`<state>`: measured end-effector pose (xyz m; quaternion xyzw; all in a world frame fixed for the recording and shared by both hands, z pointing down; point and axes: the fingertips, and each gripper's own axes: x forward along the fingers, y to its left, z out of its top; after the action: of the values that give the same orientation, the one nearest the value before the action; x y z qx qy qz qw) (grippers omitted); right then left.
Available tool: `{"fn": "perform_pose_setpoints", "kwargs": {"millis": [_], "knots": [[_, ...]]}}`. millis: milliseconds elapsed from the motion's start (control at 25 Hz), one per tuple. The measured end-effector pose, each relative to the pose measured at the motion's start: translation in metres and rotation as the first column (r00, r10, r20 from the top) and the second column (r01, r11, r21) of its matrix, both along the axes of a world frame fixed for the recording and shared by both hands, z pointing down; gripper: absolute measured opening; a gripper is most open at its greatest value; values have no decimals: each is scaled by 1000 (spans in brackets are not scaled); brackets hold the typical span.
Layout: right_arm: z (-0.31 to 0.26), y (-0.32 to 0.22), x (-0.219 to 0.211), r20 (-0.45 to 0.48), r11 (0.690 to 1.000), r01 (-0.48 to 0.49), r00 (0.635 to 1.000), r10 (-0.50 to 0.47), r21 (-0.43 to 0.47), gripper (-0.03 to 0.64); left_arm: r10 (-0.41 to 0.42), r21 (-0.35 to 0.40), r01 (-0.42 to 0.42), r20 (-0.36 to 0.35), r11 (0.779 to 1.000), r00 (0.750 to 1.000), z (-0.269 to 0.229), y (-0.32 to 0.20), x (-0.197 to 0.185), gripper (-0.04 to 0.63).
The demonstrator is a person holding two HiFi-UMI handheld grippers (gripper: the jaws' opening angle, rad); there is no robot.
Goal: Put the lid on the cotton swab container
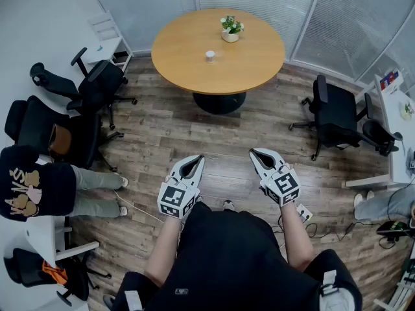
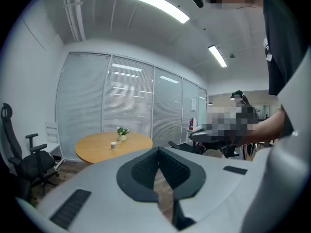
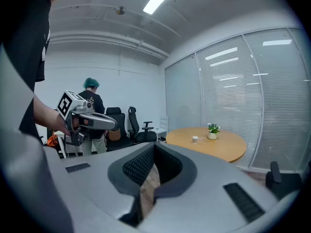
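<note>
The person stands on a plank floor [image 1: 214, 141], well back from a round table [image 1: 188, 57], and holds a gripper out in each hand, side by side and tipped slightly down. The left gripper [image 1: 194, 161] has its jaws closed tip to tip with nothing between them. The right gripper [image 1: 258, 154] is the same, its pads meeting at the tips and holding nothing (in each gripper view only floor shows through the hollow behind the tips). The swab container [image 1: 210, 56], a small white pot, stands upright near the middle of the table, well apart from both grippers. It is too small here to tell whether its lid is on. A potted plant [image 1: 230, 28] sits just beyond it, nearer the far edge. Black chairs [image 1: 97, 86] stand to the left of the table and another chair [image 1: 337, 115] to the right. A seated person [image 1: 39, 190] is at the left edge of the head view.
</note>
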<state>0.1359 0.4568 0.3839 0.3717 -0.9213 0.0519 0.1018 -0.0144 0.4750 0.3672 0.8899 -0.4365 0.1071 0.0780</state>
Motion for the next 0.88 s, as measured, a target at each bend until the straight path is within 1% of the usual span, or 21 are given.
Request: {"fn": "perform_pose_setpoints", "kwargs": {"millis": [400, 640, 800, 880], "knots": [[7, 1, -2, -5, 1000, 9, 1000, -9, -7, 4, -8, 0, 8, 0, 1000, 1000, 2, 2, -1, 6], [-5, 3, -8, 52, 1000, 30, 998, -29, -1, 5, -20, -3, 20, -4, 1000, 1000, 2, 3, -4, 6], [-1, 0, -9, 28, 1000, 20, 999, -20, -5, 5, -16, -5, 16, -8, 1000, 1000, 3, 1, -7, 6], [3, -4, -11, 30, 1000, 4, 1000, -3, -19, 5, -9, -14, 8, -11, 1000, 1000, 6, -2, -10, 6]]}}
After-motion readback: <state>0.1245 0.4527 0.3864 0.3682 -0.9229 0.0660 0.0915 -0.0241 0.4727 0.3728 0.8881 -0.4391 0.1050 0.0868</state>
